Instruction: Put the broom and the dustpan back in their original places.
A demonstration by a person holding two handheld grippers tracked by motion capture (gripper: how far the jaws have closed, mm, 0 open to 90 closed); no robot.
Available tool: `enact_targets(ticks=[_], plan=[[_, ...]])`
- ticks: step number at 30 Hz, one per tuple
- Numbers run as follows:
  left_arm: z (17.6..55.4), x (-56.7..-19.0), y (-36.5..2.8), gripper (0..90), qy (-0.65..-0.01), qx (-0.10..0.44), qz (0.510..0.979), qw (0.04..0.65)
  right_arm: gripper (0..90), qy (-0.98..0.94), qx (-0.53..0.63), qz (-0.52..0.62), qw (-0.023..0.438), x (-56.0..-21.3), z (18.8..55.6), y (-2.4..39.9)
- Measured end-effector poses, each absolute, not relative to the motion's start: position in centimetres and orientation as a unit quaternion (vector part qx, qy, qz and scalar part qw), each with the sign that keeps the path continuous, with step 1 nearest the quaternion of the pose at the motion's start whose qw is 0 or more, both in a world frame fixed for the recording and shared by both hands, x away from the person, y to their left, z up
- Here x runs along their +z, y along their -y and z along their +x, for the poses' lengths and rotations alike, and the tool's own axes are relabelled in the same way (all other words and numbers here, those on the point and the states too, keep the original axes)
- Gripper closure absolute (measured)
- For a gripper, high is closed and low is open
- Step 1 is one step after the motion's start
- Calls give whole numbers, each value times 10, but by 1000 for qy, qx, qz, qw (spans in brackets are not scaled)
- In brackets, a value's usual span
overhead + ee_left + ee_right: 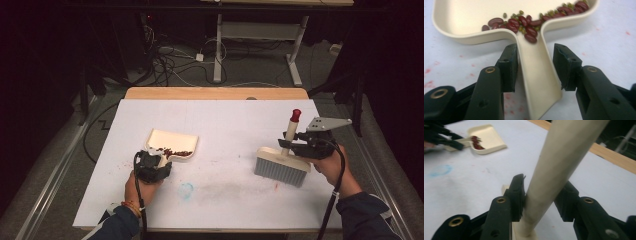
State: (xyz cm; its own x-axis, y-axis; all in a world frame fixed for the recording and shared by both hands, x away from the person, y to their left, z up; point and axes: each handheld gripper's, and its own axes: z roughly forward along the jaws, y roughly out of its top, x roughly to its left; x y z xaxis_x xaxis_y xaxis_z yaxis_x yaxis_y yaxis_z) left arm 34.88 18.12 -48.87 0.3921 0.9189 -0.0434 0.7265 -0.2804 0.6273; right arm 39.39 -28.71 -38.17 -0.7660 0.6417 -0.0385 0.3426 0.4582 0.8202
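Left gripper [535, 68] has its jaws a bit apart around the dustpan [499, 22] handle, right pad clear off it, beans [524, 23] piled just ahead. Right gripper [541, 197] straddles the brush [281, 165] handle; can't tell if it's pinching.

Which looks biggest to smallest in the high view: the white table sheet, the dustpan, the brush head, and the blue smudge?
1. White table sheet, by far the largest.
2. Dustpan and brush head: they look about alike, so I won't rank them.
3. Blue smudge, the smallest.
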Motion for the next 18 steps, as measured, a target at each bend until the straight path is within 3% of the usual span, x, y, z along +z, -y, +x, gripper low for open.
enact_targets(ticks=[18], plan=[[322, -485, -190, 511, -466, 134, 806, 340, 550, -814, 364, 400, 210, -420, 462, 267]])
